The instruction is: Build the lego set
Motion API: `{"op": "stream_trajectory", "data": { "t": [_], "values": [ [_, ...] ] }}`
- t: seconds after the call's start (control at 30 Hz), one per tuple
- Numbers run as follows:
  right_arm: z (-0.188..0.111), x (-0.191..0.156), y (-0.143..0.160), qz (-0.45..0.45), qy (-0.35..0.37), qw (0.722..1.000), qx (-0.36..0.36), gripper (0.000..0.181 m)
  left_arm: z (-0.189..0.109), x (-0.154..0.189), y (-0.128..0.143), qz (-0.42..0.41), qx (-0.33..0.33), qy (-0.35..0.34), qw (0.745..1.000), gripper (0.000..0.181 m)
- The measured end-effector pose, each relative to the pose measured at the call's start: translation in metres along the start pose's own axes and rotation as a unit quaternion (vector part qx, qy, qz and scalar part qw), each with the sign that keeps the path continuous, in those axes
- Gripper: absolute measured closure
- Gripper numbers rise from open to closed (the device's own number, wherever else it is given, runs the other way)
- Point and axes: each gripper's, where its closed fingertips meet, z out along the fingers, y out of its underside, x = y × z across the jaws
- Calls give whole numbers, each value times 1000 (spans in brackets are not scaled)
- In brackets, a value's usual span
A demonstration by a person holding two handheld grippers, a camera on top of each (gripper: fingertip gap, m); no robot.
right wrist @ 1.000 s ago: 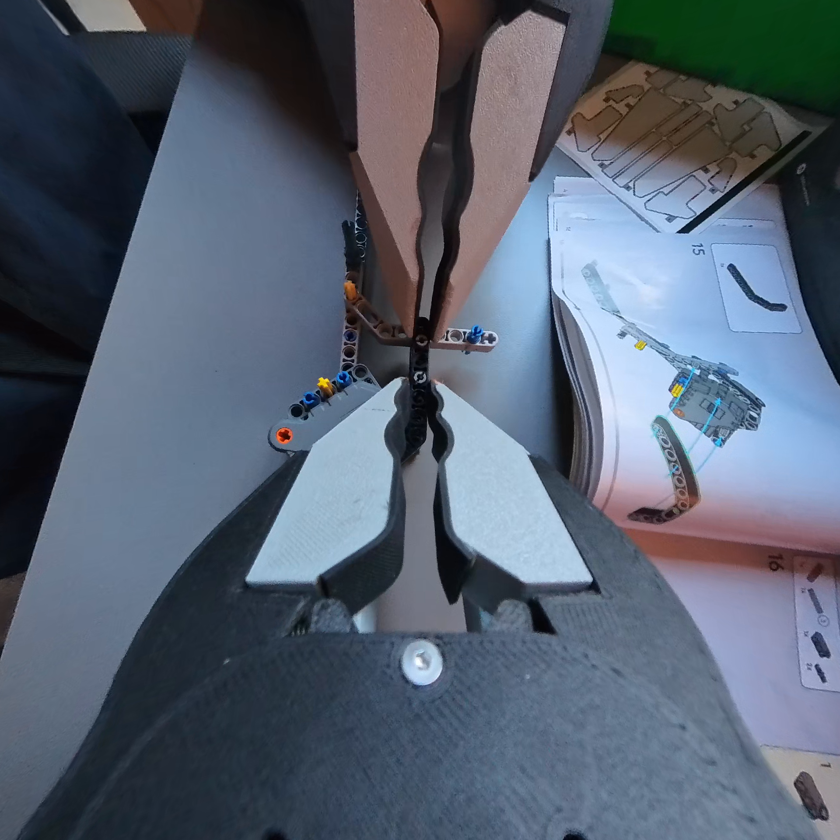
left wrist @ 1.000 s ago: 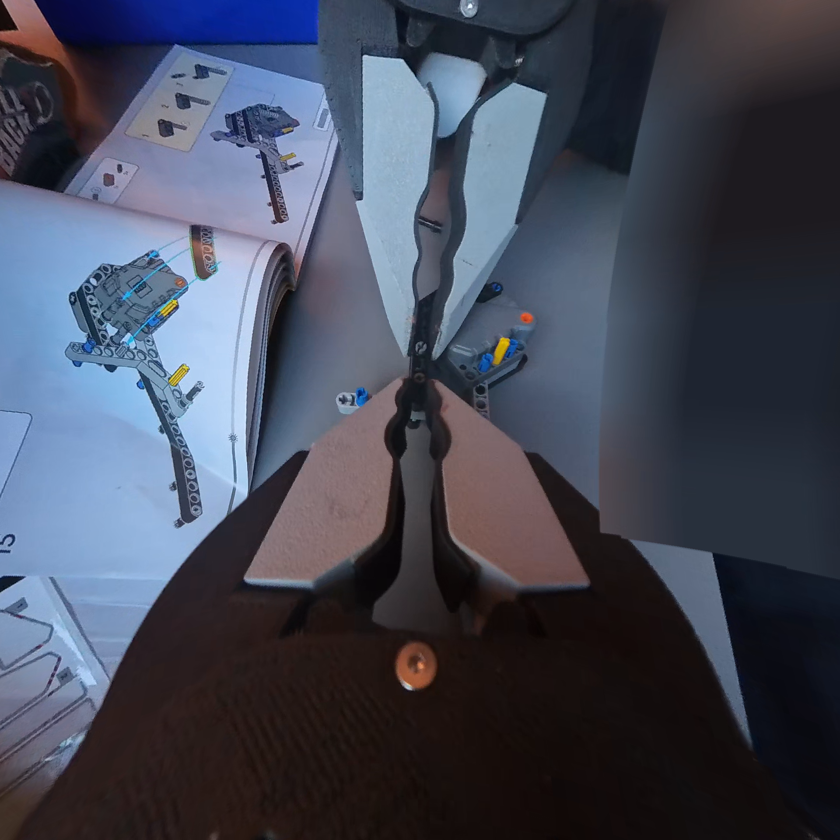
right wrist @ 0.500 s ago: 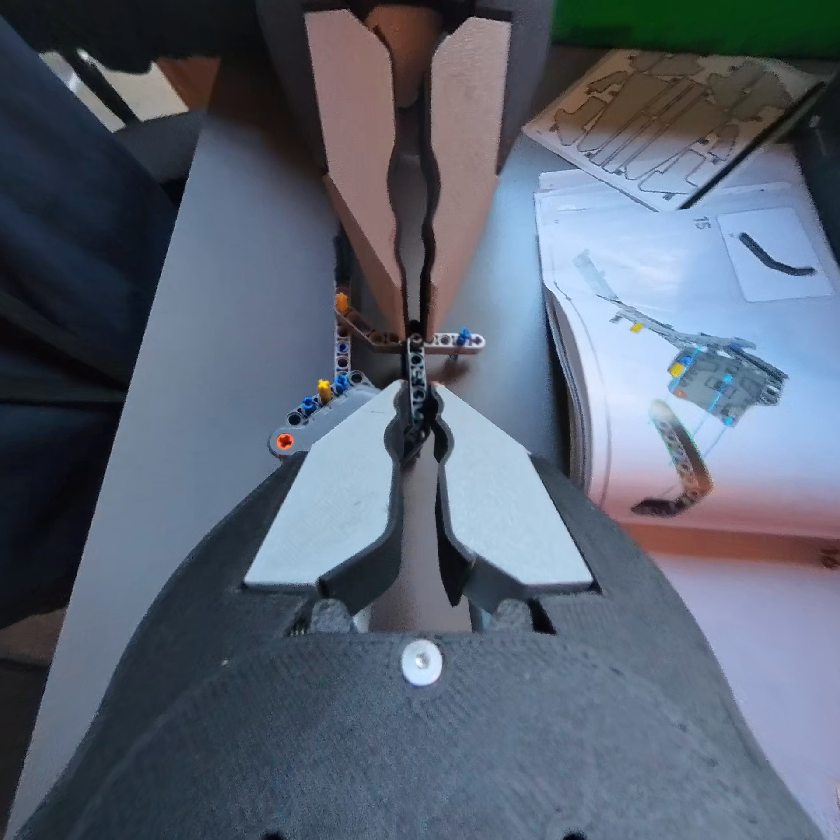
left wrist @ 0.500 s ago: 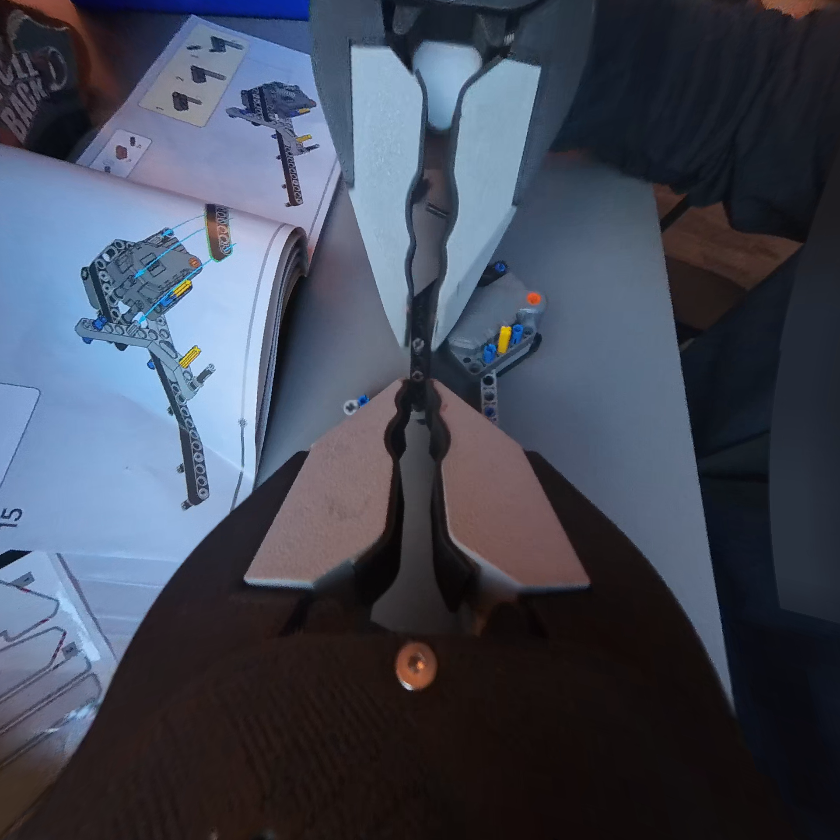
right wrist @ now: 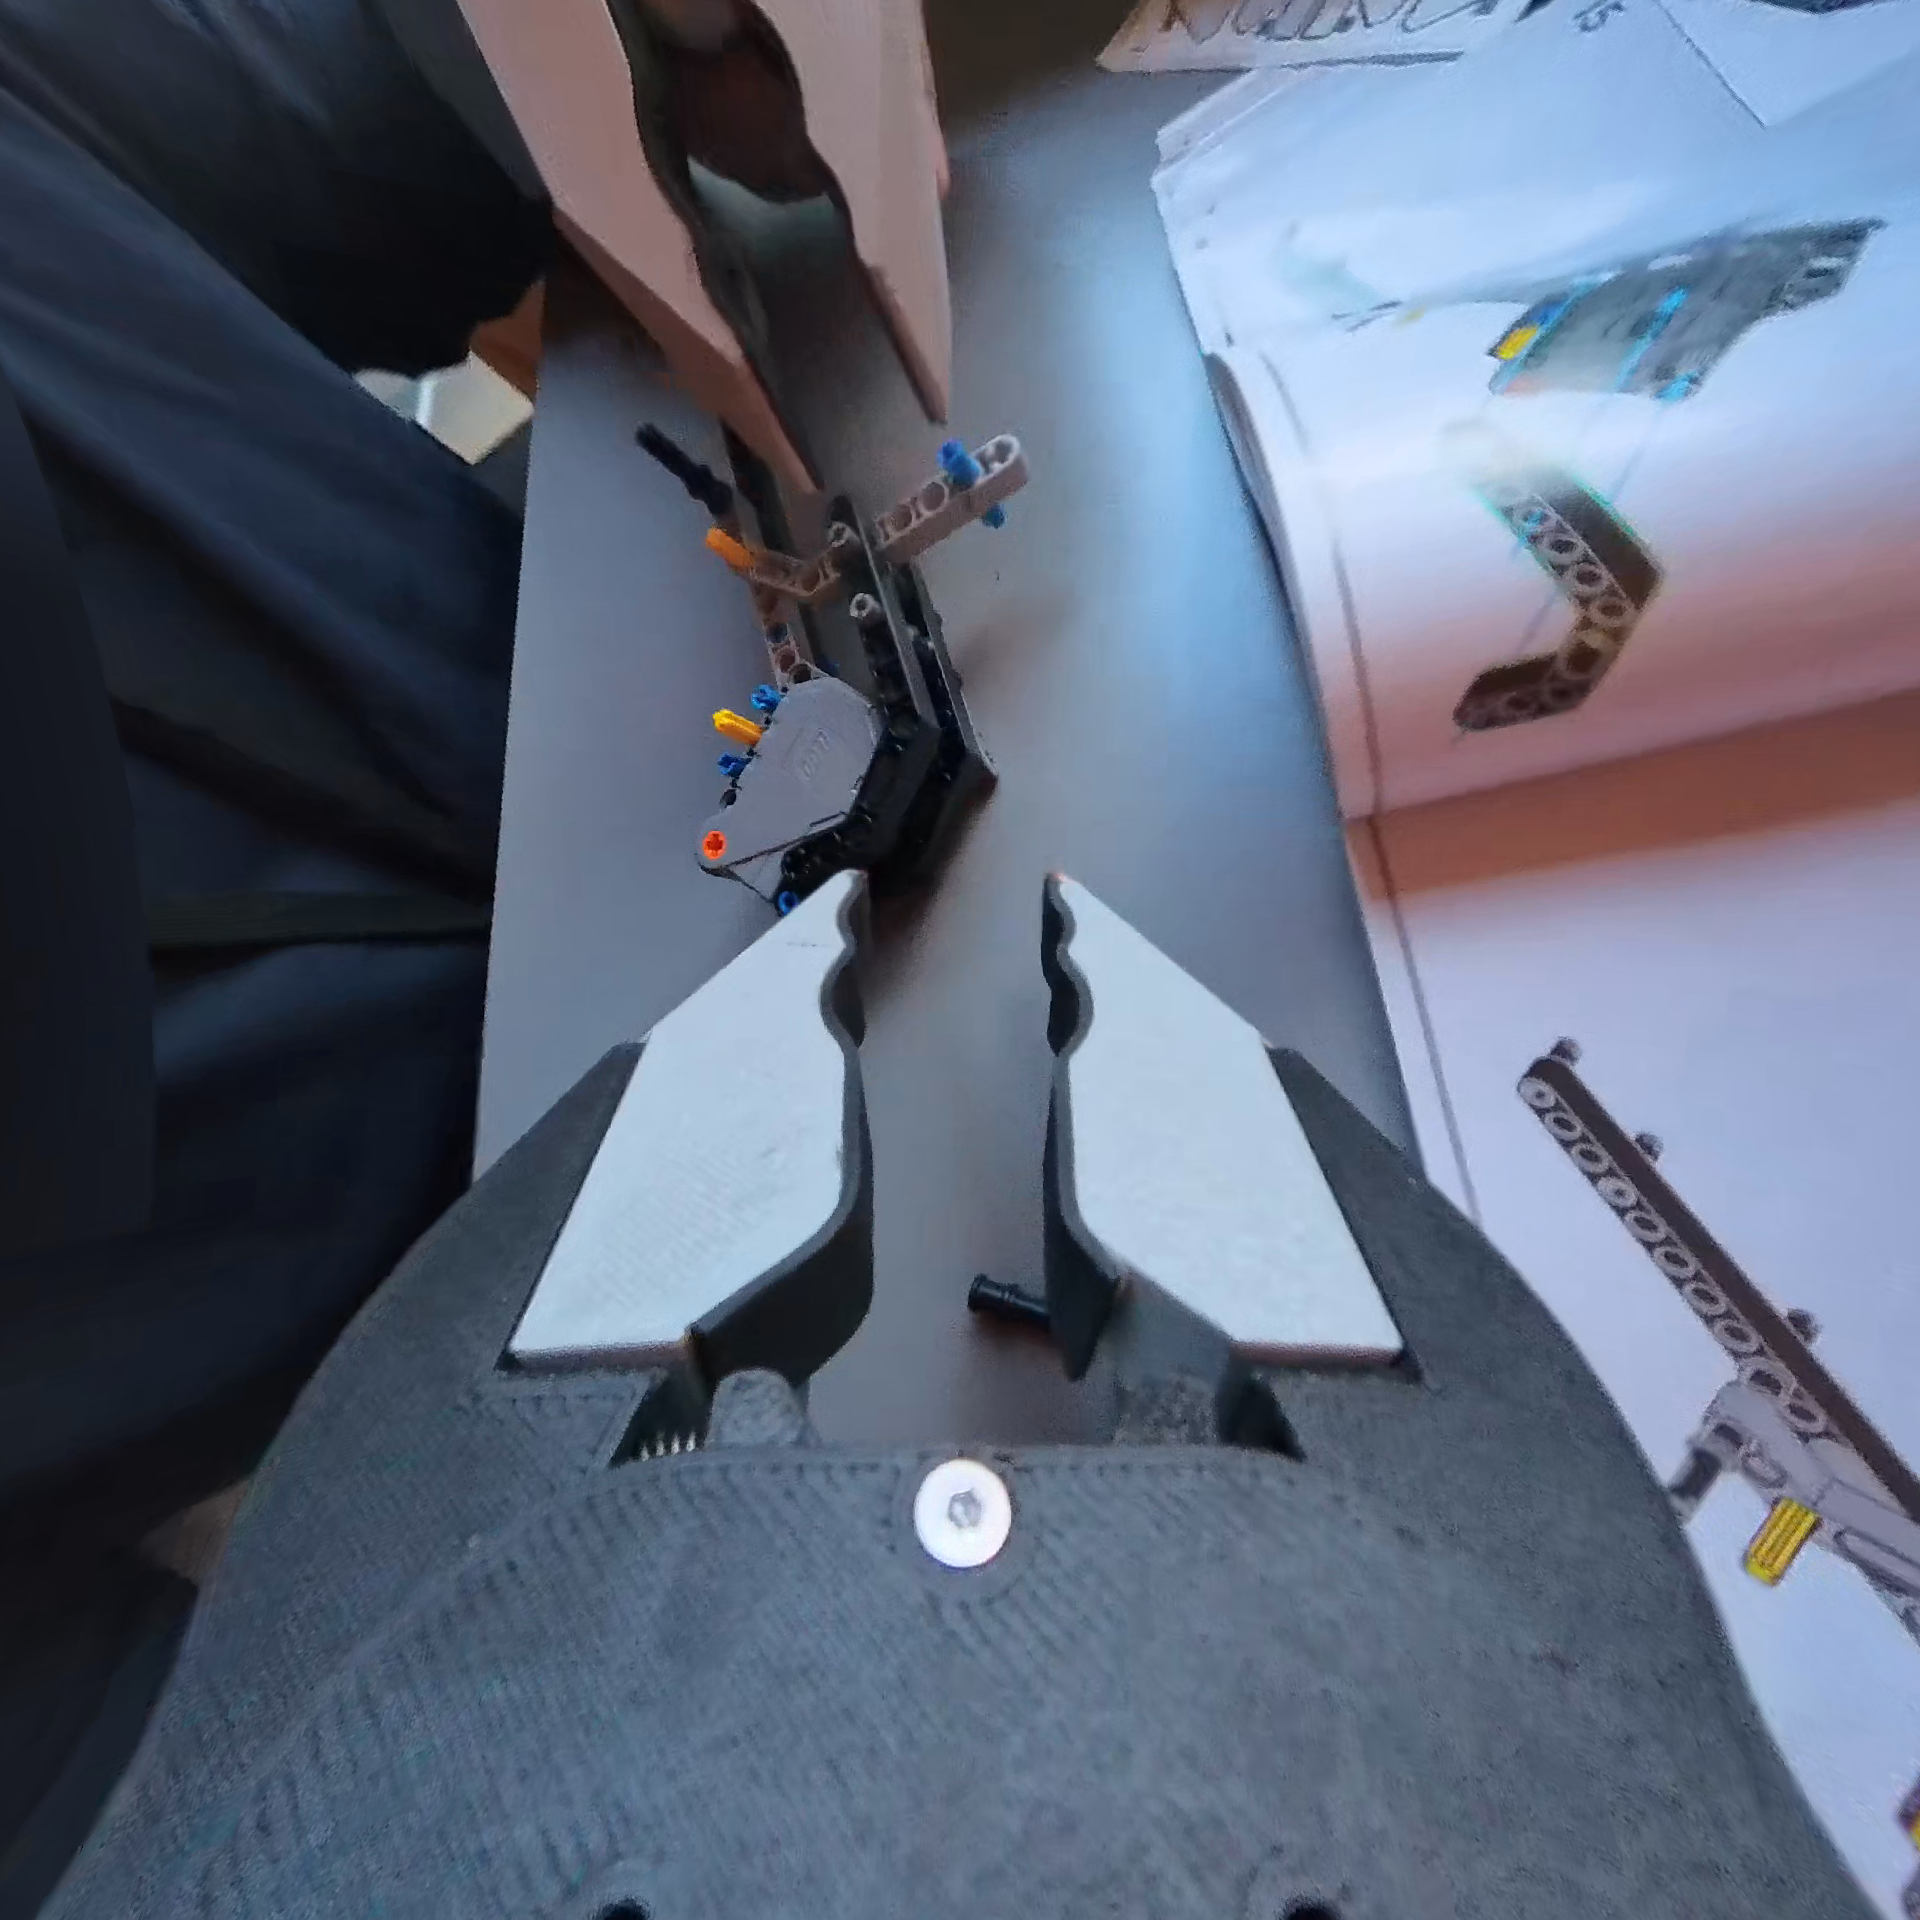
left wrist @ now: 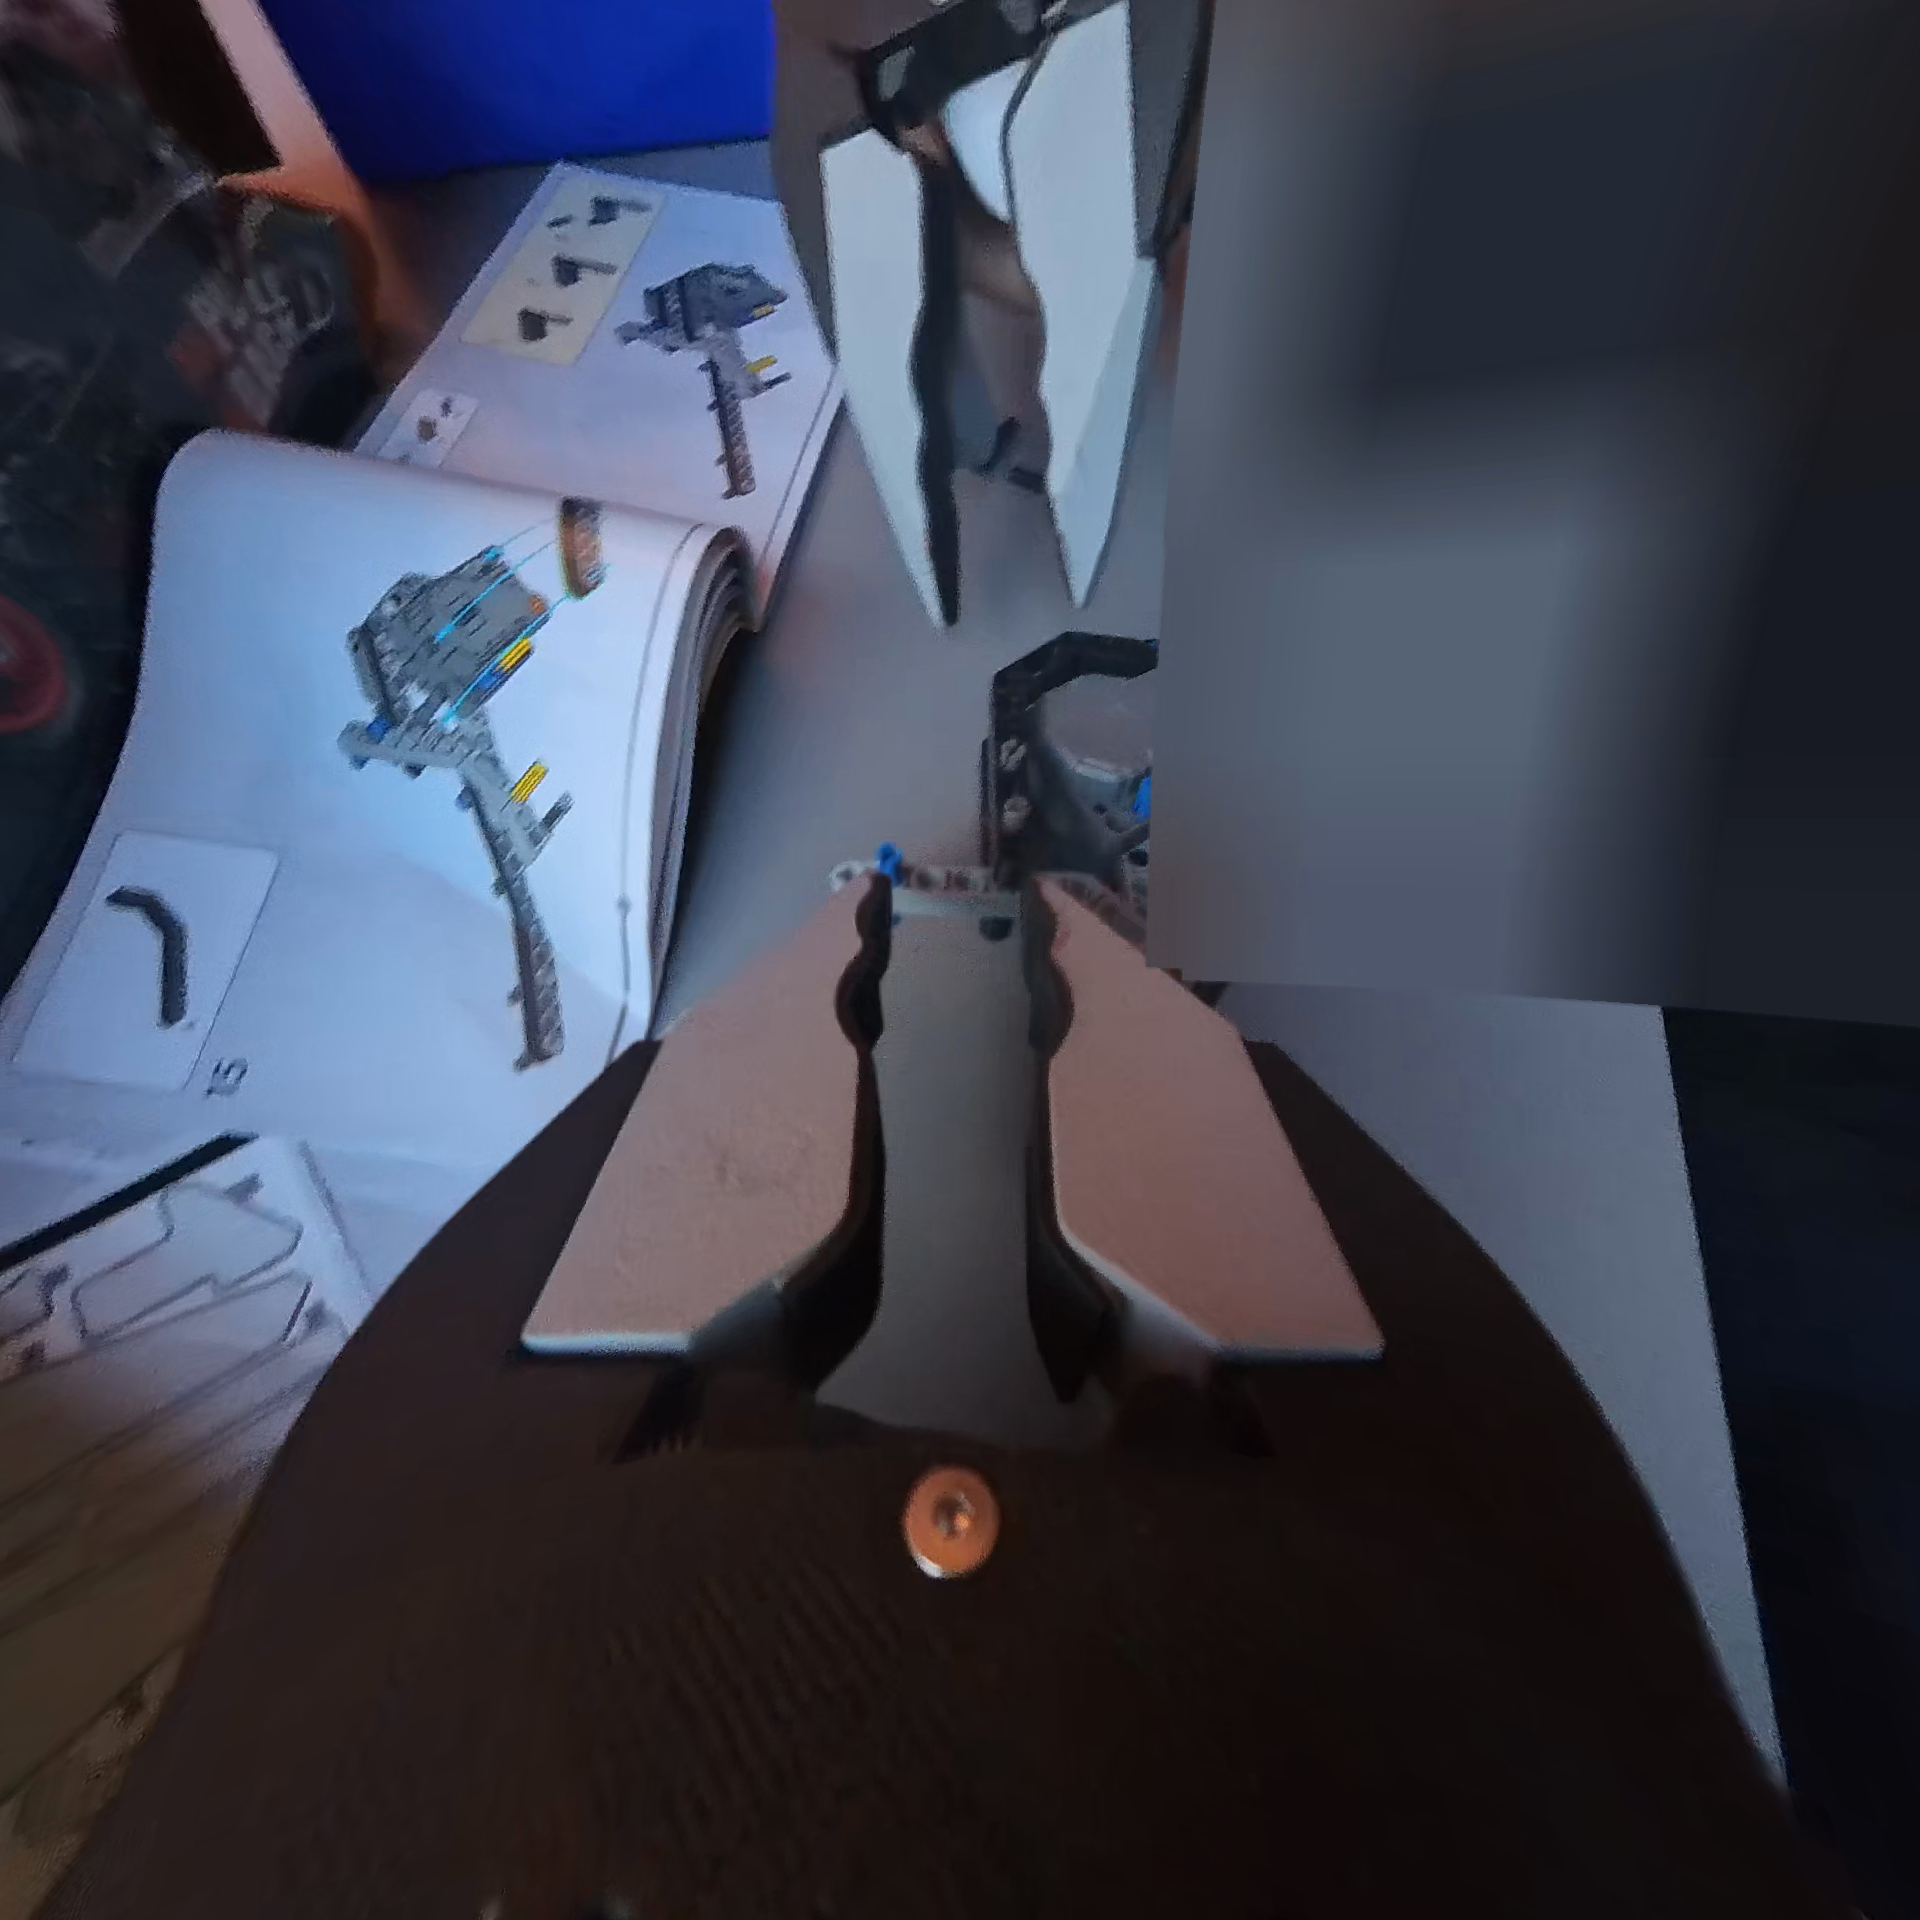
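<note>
The lego assembly [right wrist: 821,758], a grey body with blue, yellow and orange pins and grey arms, lies on the dark table [right wrist: 1143,727]. A black bent beam [right wrist: 914,717] sits against its right side. My right gripper [right wrist: 954,894] is open and empty, with its fingertips just short of the assembly. My left gripper [right wrist: 873,447] is open and empty at the assembly's far end. In the left wrist view my left gripper [left wrist: 961,904] is open just before the assembly [left wrist: 1070,790], which a blur patch partly hides. The right gripper [left wrist: 1003,603] hangs open beyond it.
The open instruction booklet [right wrist: 1558,468] lies right of the assembly and also shows in the left wrist view [left wrist: 416,779]. A loose black pin [right wrist: 1003,1299] lies between my right fingers. A sticker sheet [left wrist: 156,1247] and a blue box [left wrist: 520,83] are nearby. The table edge [right wrist: 509,831] is close on the left. Across from one pair of fingers to the other is roughly 9 centimetres. My right tips are roughly 8 centimetres from the loose black pin [right wrist: 1003,1299].
Both grippers were shut on the black beam, tip to tip. Both have opened, let go and drawn back. The beam now rests against the assembly.
</note>
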Motion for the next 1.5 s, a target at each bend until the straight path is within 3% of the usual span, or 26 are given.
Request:
{"op": "stream_trajectory", "data": {
  "t": [0.1,0.23,0.37,0.57,0.67,0.73,0.93,1.07,1.23,1.5],
  "values": [
    [-4,-8,-4,45,-48,998,21,148,-8,5,9,-79,-16,59,995,152],
    [2,-12,-5,65,-69,995,24,145,-4,12,14,-185,-17,145,972,157],
    [18,-18,6,70,-85,994,-11,146,9,18,24,-195,-44,163,966,157],
    [28,-28,5,60,-115,991,-14,148,10,29,10,-218,-10,203,955,156],
    [23,-26,-2,48,-107,993,7,170,6,32,4,-227,8,221,948,156],
    [21,-21,-3,44,-94,995,15,172,3,33,-1,-242,24,238,940,156],
    [25,-21,-7,50,-112,992,28,161,7,39,-5,-248,30,249,936,162],
    [24,-23,-9,43,-112,992,32,165,10,36,-1,-246,19,234,940,171],
    [22,-23,-9,32,-106,993,32,172,9,13,14,-230,-8,164,959,160],
    [20,-18,-12,58,-126,989,48,173,20,32,14,-248,-35,210,945,153]
  ]
}}
